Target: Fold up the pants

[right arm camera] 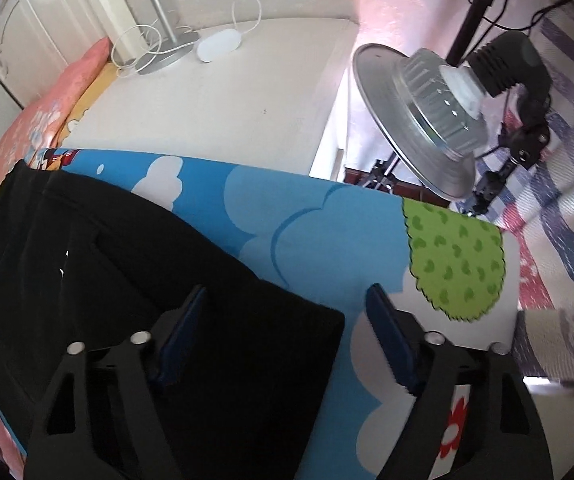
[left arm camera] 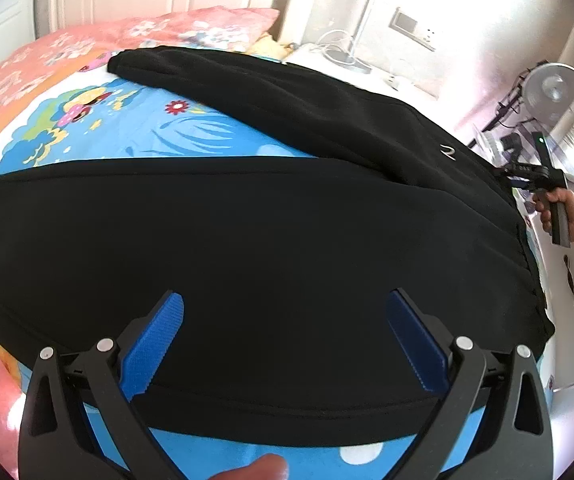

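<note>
Black pants (left arm camera: 271, 240) lie spread on a bed with a blue cartoon sheet (left arm camera: 191, 132), two legs apart in a V, the waistband to the right. My left gripper (left arm camera: 285, 322) is open, just above the near leg. In the right wrist view the pants (right arm camera: 127, 280) fill the lower left, their corner at the centre. My right gripper (right arm camera: 287, 312) is open, straddling the waistband corner above the sheet (right arm camera: 307, 220). It also shows in the left wrist view (left arm camera: 527, 178) at the waistband's far end, held by a hand.
A pink floral quilt (left arm camera: 47, 64) lies at the bed's far left. A white bedside surface (right arm camera: 223, 112) holds a lamp base and cables. A silver studio light (right arm camera: 419, 120) on a stand is beside the bed's right edge. A striped rug (right arm camera: 559, 208) covers the floor.
</note>
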